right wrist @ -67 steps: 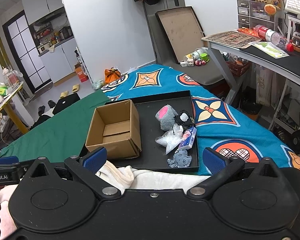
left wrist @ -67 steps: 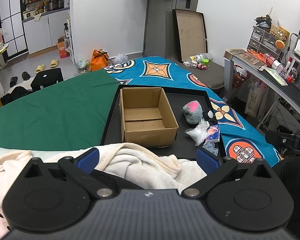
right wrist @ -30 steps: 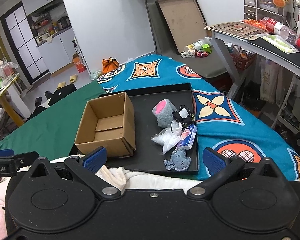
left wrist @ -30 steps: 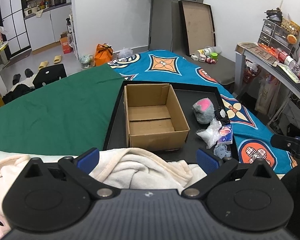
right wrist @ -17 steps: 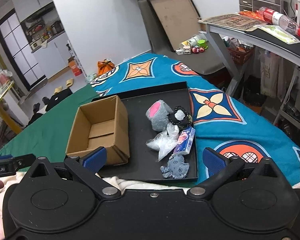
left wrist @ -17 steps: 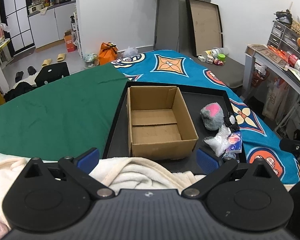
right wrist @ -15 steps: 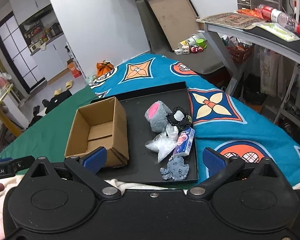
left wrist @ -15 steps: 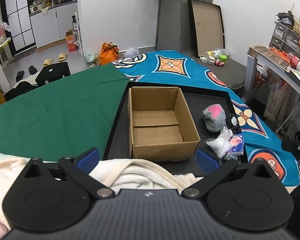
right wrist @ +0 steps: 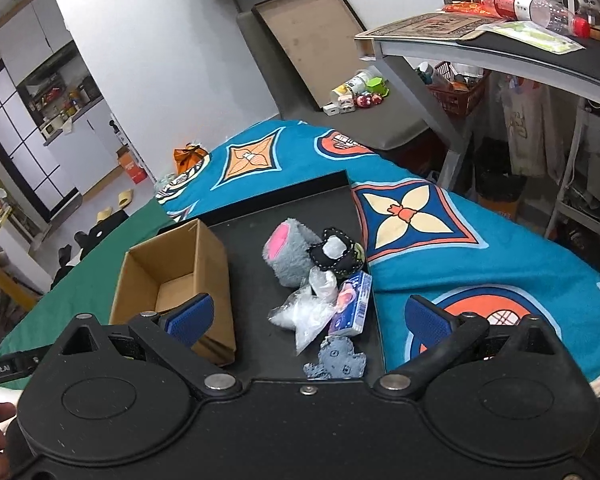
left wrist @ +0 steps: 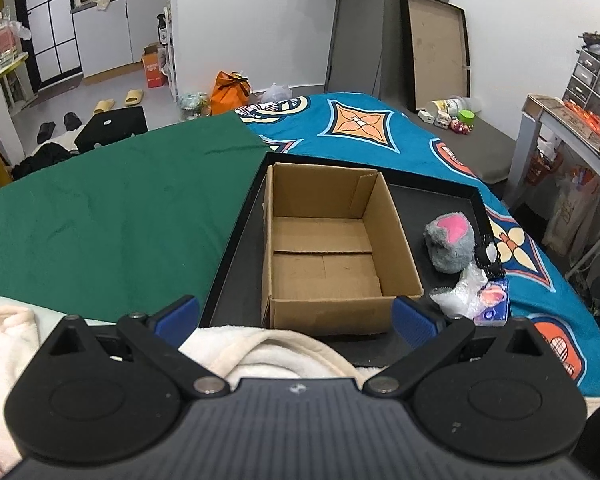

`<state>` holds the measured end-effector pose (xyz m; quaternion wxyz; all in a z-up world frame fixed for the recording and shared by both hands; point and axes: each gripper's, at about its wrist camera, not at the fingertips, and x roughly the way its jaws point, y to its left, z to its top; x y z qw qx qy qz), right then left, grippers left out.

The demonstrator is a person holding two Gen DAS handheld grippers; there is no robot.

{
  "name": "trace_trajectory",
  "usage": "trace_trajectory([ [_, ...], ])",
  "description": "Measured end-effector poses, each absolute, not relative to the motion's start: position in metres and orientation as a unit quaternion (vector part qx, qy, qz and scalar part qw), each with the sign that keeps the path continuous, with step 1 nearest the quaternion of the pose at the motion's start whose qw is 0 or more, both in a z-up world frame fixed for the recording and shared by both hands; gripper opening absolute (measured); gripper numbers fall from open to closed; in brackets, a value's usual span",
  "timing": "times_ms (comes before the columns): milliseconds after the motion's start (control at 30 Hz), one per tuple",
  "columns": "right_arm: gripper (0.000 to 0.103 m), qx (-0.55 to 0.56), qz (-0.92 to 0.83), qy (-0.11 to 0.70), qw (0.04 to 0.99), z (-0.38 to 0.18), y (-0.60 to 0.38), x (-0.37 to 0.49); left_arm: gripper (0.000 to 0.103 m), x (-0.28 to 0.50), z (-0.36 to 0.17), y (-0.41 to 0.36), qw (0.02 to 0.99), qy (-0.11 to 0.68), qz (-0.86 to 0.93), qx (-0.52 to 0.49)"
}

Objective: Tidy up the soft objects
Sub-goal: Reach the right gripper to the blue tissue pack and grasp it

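While both grippers, left [left wrist: 294, 314] and right [right wrist: 306, 318], are gaping wide and gripping nothing, the cardboard box [left wrist: 326, 248] is sitting on the black tray [left wrist: 230, 256]. Soft toys are lying beside it.

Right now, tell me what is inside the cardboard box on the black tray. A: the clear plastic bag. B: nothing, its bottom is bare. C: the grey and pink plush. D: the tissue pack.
B: the cardboard box shows only its bare bottom flaps, while the grey and pink plush, clear plastic bag and tissue pack lie beside it on the black tray.
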<state>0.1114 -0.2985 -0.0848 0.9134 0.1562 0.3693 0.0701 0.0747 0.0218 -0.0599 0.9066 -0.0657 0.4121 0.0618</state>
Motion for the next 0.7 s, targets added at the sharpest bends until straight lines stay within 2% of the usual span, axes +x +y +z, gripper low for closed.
trace_trajectory([
  [200, 0.101, 0.17, 0.062, 0.373, 0.91, -0.096, -0.302, 0.124, 0.1, 0.084, -0.065, 0.025, 0.907, 0.408, 0.069, -0.076],
  [333, 0.096, 0.185, 0.056, 0.374, 0.907, -0.1, -0.304, 0.134, 0.1, 0.093, -0.072, 0.029, 0.906, 0.407, 0.076, -0.083],
  [433, 0.087, 0.2, 0.051, 0.375, 0.904, -0.105, -0.305, 0.143, 0.098, 0.1, -0.077, 0.031, 0.905, 0.408, 0.081, -0.093],
  [567, 0.076, 0.229, 0.039, 0.383, 0.894, -0.119, -0.309, 0.155, 0.089, 0.108, -0.087, 0.031, 0.901, 0.413, 0.083, -0.102],
  [700, 0.07, 0.256, 0.035, 0.397, 0.881, -0.139, -0.313, 0.163, 0.079, 0.116, -0.098, 0.03, 0.897, 0.421, 0.083, -0.104],
])
